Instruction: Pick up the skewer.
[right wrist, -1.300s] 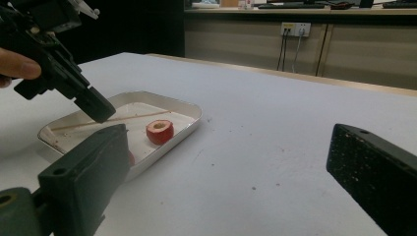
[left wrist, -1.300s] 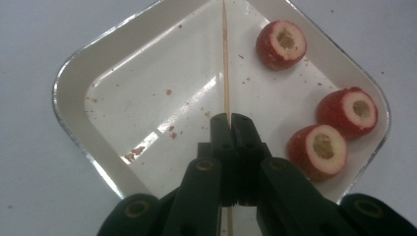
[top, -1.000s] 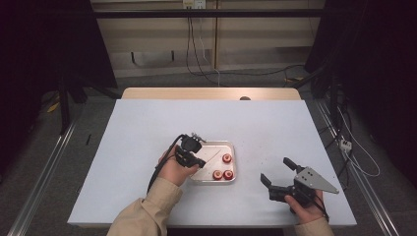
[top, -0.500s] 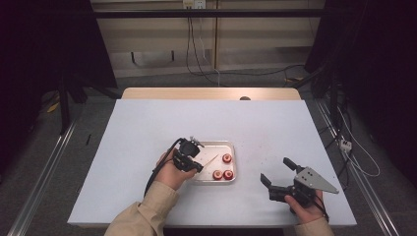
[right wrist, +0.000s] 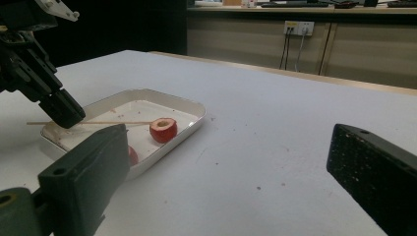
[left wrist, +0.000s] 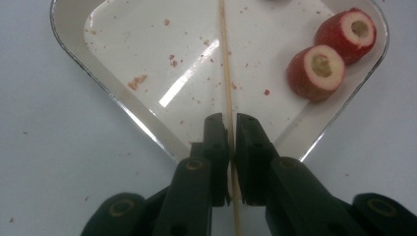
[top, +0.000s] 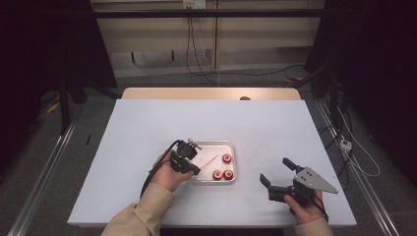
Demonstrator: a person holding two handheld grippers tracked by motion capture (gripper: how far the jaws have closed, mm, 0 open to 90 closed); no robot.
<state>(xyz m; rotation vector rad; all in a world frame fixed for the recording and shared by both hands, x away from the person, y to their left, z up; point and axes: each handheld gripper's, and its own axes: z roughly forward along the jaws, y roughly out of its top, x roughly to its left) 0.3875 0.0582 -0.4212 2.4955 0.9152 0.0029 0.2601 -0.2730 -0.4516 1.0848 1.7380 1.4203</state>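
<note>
My left gripper (top: 195, 169) is at the left edge of a white tray (top: 216, 143), shut on a thin wooden skewer (top: 209, 162). Its jaws have just eased open a little, with the skewer still between them. In the left gripper view the pads (left wrist: 216, 137) pinch the skewer (left wrist: 225, 59), which reaches out over the tray (left wrist: 98, 73). Three red cored fruit pieces (top: 226, 158) lie at the tray's right end; two show close up (left wrist: 315, 69). My right gripper (top: 274, 170) rests open on the table at the right, with nothing between its fingers.
Red crumbs are scattered on the tray floor and on the white tabletop (top: 275, 123). In the right gripper view, the left gripper (right wrist: 61, 110) holds the skewer (right wrist: 108, 123) level above the tray (right wrist: 192, 105). Cables hang behind the table's far edge.
The left gripper has shifted only slightly at the tray's edge, the skewer still in it. The right gripper has stayed where it was.
</note>
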